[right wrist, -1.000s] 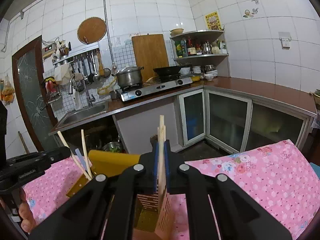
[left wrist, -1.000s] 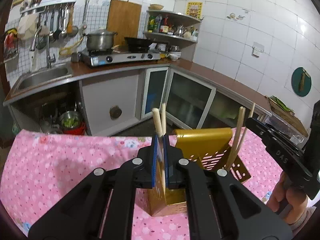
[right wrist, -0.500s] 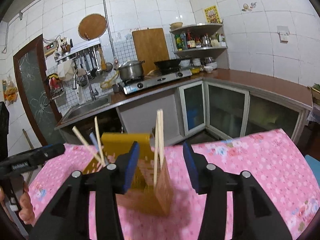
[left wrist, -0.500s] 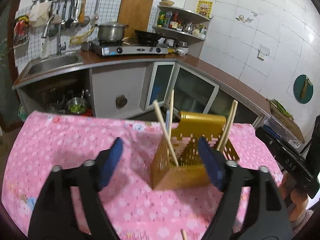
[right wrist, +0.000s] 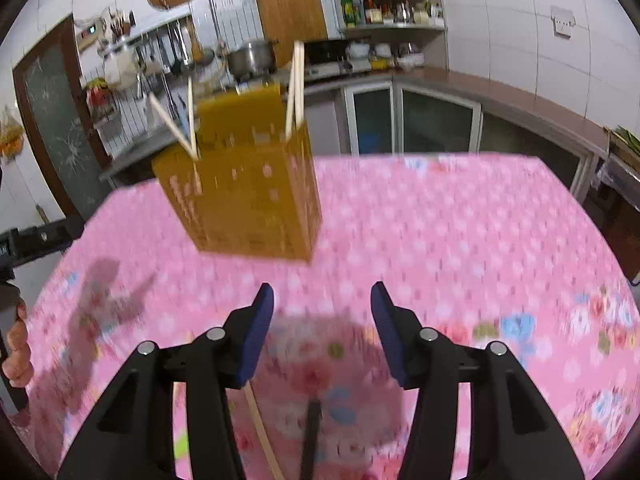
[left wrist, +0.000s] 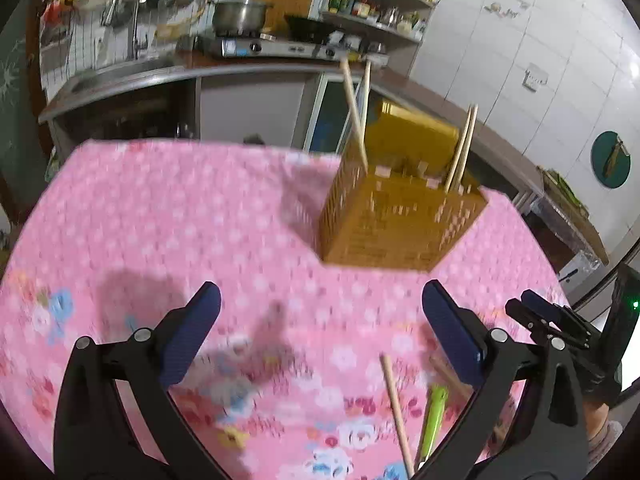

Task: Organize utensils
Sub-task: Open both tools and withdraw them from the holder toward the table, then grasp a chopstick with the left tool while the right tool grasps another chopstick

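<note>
Pink floral cloth covers the tabletop [left wrist: 160,208], soft enough to snag a tip. My left tool [left wrist: 320,336] has just spread wide and my right tool [right wrist: 322,328] half apart, both empty. The perforated yellow plastic holder [left wrist: 400,220] holds slim wooden chopsticks [left wrist: 354,112]; one loose chopstick [left wrist: 394,400] nearby could roll away if nudged.

- The utensil holder [left wrist: 400,220] stands on the surface [left wrist: 160,208], toward its far edge.
- Two chopstick pairs lean in the holder, one pair [left wrist: 358,112] at its left end, one [left wrist: 462,148] at its right.
- A loose chopstick [left wrist: 396,404] and a green utensil [left wrist: 434,412] lie side by side on the near surface.
- Behind the surface runs the kitchen counter [right wrist: 500,96].
</note>
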Available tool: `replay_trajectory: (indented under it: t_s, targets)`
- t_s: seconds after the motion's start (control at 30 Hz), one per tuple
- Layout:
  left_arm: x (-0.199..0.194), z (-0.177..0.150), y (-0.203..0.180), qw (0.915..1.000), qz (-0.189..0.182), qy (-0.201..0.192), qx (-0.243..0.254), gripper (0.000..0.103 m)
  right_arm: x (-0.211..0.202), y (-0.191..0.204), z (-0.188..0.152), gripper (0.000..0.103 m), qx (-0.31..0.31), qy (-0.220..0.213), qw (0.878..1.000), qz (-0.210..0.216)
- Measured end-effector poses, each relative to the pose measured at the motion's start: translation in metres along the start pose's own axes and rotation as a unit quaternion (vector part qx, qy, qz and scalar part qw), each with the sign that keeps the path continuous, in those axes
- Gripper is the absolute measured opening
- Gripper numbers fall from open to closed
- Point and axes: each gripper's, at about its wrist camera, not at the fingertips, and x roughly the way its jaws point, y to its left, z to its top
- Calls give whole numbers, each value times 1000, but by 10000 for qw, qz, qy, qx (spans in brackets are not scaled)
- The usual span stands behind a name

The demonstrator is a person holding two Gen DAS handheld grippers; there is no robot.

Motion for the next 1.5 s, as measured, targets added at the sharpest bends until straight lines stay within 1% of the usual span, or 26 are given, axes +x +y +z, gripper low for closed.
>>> replay_trajectory:
  t_s: [0.1, 0.23, 0.37, 0.47, 0.67, 0.9, 1.1, 1.2, 1.27, 1.3, 1.33, 1.37, 1.4, 1.43, 1.5]
  targets:
    - [11, -19, -2, 9998, 30, 202, -90, 97, 4, 1, -20, 50, -7, 185, 9998, -92]
    - [26, -40, -9, 9988, 90, 464, -81, 97, 8, -2, -37, 50, 63, 357, 9992, -155]
    - [38, -60, -24, 9979, 178, 615, 73, 97, 14, -10, -50, 50, 191, 545, 9981, -206]
    - [45, -69, -32, 9970, 243, 709, 168, 97, 15, -12, -56, 50, 238, 597, 9977, -204]
    - [55, -80, -38, 9962, 336, 759, 278, 97, 16, -8, -64, 50, 105, 617, 9977, -249]
    - [66, -85, -45, 9944, 389, 884, 418, 97, 17, -8, -66, 50, 46, 637, 9975, -314]
    - [72, -89, -53, 9922, 592, 958, 543, 96, 17, -2, -69, 49, -117, 671, 9966, -464]
    - [74, -91, -57, 9910, 717, 919, 664, 89, 17, 0, -72, 44, -186, 674, 9963, -507]
    - [74, -93, -60, 9898, 800, 873, 788, 79, 15, 2, -73, 39, -239, 667, 9960, -551]
    - [73, -93, -61, 9893, 826, 837, 858, 78, 15, 3, -74, 33, -262, 667, 9959, -545]
    - [72, -93, -62, 9894, 799, 828, 885, 73, 14, 5, -74, 29, -296, 670, 9959, -531]
    - [72, -93, -63, 9898, 731, 825, 907, 67, 14, 8, -75, 27, -361, 666, 9956, -554]
    - [71, -93, -64, 9898, 705, 828, 925, 65, 14, 9, -75, 22, -402, 667, 9954, -558]
    - [71, -93, -65, 9896, 699, 819, 954, 61, 14, 11, -74, 14, -450, 682, 9953, -510]
    - [70, -94, -67, 9892, 670, 801, 1027, 54, 14, 13, -74, 11, -472, 690, 9952, -509]
